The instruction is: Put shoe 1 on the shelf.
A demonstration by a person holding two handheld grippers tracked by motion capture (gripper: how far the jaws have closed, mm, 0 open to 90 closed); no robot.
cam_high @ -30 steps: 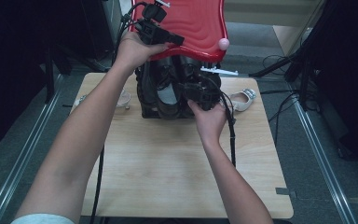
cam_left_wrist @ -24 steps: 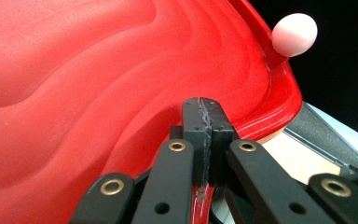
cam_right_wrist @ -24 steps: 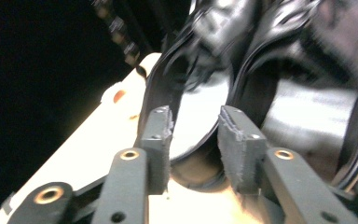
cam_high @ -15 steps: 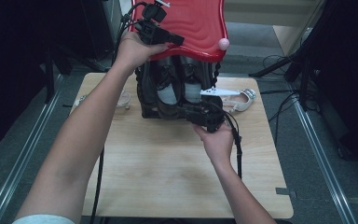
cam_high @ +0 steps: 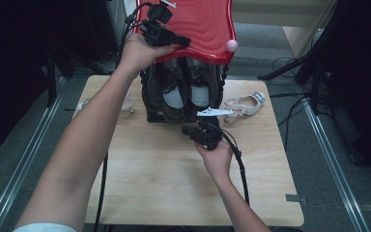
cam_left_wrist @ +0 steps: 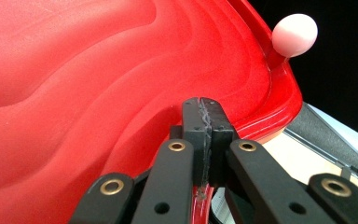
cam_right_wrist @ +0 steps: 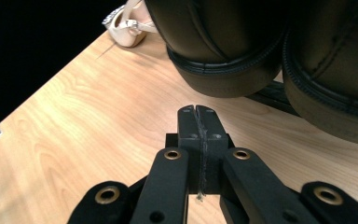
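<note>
A: Red, the wavy plastic lid (cam_high: 198, 24) is pinched up by the left gripper (cam_left_wrist: 204, 108).

B: The right gripper (cam_right_wrist: 198, 112) dropped from the 2 black leather shoes (cam_high: 186, 89) inside; its jaws just closed on nothing. Loading looks done, lid next

High view looks down on the table (cam_high: 140, 193); gripper views sit close, sharing its red lid (cam_left_wrist: 98, 70) and shoes (cam_right_wrist: 223, 46).

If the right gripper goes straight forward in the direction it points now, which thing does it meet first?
Most likely the rounded toe of the nearer black shoe, directly ahead of the right gripper, whose shut jaws hold nothing above the wooden table. The depth between them is hard to judge.
</note>
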